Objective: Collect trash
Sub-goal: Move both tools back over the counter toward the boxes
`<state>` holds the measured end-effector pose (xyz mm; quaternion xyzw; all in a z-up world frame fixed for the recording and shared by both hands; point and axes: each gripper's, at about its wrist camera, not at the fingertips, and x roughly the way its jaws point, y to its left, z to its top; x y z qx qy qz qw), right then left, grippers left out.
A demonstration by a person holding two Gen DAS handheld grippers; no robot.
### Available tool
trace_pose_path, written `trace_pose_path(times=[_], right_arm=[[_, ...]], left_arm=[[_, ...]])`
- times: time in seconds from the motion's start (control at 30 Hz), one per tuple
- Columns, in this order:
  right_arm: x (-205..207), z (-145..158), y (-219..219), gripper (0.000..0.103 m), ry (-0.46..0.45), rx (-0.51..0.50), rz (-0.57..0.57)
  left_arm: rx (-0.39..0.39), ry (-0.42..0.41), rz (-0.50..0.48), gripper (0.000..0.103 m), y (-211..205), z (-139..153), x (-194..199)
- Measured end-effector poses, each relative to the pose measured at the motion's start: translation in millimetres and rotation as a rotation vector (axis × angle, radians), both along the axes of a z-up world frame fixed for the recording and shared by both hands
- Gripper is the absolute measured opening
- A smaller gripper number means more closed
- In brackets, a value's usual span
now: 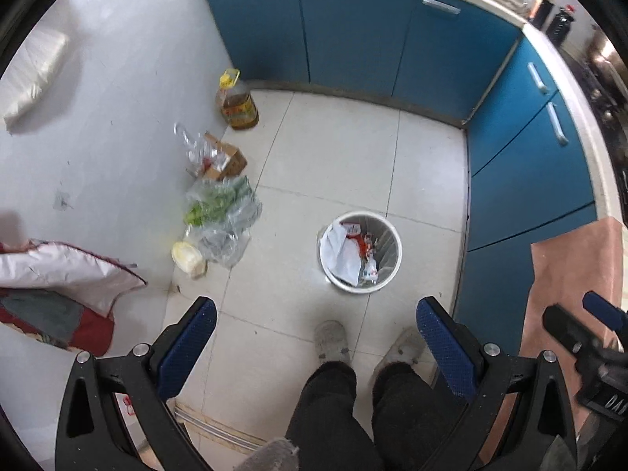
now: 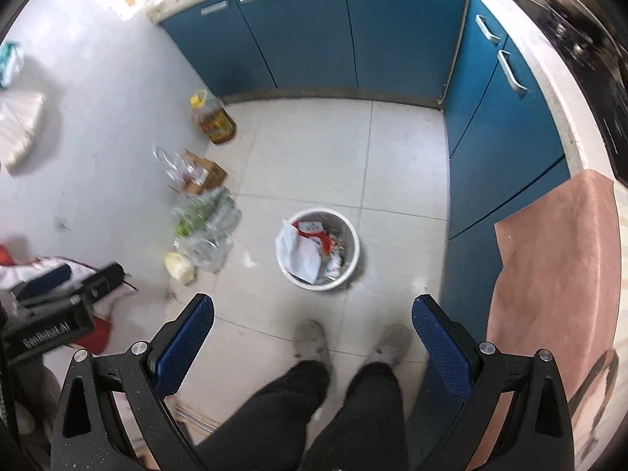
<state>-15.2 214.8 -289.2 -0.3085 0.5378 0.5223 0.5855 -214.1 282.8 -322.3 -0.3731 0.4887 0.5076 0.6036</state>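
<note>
A white round trash bin point(image 1: 394, 251) point(image 2: 351, 249) stands on the tiled floor, holding crumpled white paper and red-printed wrappers. High above the floor my left gripper point(image 1: 316, 310) is open and empty, its blue pads point(image 1: 196, 333) wide apart. Just as open and empty is my right gripper point(image 2: 312, 308), with the bin ahead of and far below it. In the right wrist view the left gripper's body point(image 2: 59, 298) shows at the left edge. The right gripper's body point(image 1: 588, 333) shows at the right edge of the left wrist view.
Along the white wall lie clear plastic bags with greens point(image 1: 219, 208) point(image 2: 200, 212), a small cardboard box point(image 1: 229, 159), empty clear bottles point(image 1: 192, 145) and a yellow-capped oil jug point(image 1: 237, 104) point(image 2: 212, 117). Blue cabinets point(image 1: 353, 35) line the far and right sides. A pink cloth point(image 2: 557, 259) hangs over the counter. The person's slippered feet point(image 1: 331, 339) stand below.
</note>
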Motion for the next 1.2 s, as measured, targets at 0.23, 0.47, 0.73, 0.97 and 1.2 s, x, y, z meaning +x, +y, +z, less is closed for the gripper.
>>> trace_pose_path(times=[0.23,0.47,0.73,0.97,1.2], right_arm=[[61,59,-26,0.102,0.081,0.177,-0.194],[180,76,-101,0.102,0.111,0.205,-0.557],[327,41,-265,0.102,0.048,0.068,-1.049],[400,23,-408,0.102,0.046,0.046,-1.419],[414,-4,-497,0.102,0.076,0.018,-1.635]], left_arm=[[0.154,-0.066,-0.096,0.103,6,48,44],[0.217,-0.05,-0.312,0.103,-3,70,168],[0.28,0.011,-0.898,0.103,-105,80,403],[0.167,0.045,-1.414,0.103,-232,46,568],[0.054,0.185,-1.784,0.103,-329,-7,644]])
